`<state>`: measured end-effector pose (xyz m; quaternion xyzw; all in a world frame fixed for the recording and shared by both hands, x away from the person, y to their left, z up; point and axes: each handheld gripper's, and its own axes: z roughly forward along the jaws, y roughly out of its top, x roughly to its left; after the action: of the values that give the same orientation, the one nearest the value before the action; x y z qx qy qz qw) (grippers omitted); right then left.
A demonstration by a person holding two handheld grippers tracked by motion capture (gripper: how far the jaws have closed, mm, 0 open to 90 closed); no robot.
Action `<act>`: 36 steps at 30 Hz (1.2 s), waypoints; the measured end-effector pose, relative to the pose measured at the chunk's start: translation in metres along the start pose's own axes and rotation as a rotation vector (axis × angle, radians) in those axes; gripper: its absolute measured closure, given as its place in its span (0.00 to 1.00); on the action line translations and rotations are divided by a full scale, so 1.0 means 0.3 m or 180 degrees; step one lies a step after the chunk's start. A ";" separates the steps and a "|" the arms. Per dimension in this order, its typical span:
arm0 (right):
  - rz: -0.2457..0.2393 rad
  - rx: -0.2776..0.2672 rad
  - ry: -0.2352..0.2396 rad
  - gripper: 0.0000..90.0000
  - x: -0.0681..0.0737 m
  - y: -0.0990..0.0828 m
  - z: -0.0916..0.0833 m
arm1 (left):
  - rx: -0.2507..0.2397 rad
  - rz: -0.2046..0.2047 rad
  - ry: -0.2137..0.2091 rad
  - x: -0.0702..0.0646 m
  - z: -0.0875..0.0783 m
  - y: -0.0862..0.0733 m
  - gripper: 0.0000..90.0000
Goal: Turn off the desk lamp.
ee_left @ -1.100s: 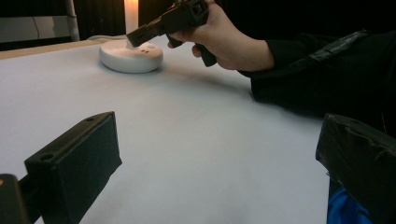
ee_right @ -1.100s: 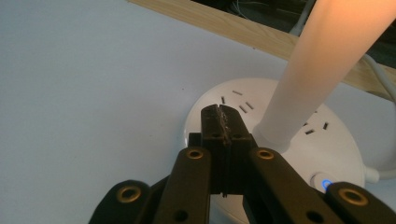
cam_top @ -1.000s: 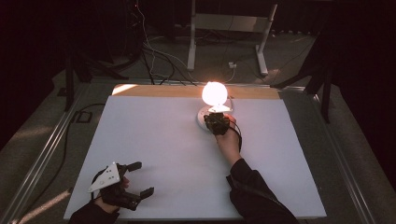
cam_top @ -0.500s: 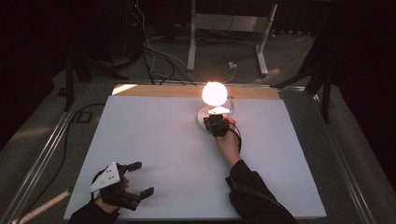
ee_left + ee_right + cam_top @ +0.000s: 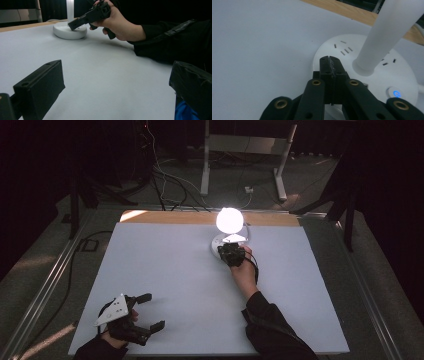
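Meanwhile little has changed over the last second: the lamp (image 5: pixel 229 227) still glows at the table's (image 5: pixel 165 270) far edge, the right gripper (image 5: pixel 329 62), pressed together, stays over its base, and the left gripper (image 5: pixel 150 311) rests spread, well back.

Dark room; sole light a glowing white globe lamp (image 5: pixel 230 219), blown out. White table sheet (image 5: pixel 165 270) evenly lit; near jaws blurred.
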<state>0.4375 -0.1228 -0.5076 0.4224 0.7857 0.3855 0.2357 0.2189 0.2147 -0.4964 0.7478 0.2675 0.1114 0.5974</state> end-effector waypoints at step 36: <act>0.0012 0.0020 -0.0050 1.00 -0.010 0.016 -0.002 | 0.0003 0.0013 0.0004 -0.001 -0.001 0.000 0.01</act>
<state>0.4410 -0.1239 -0.5033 0.4277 0.7843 0.3801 0.2398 0.2186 0.2147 -0.4961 0.7485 0.2665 0.1129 0.5966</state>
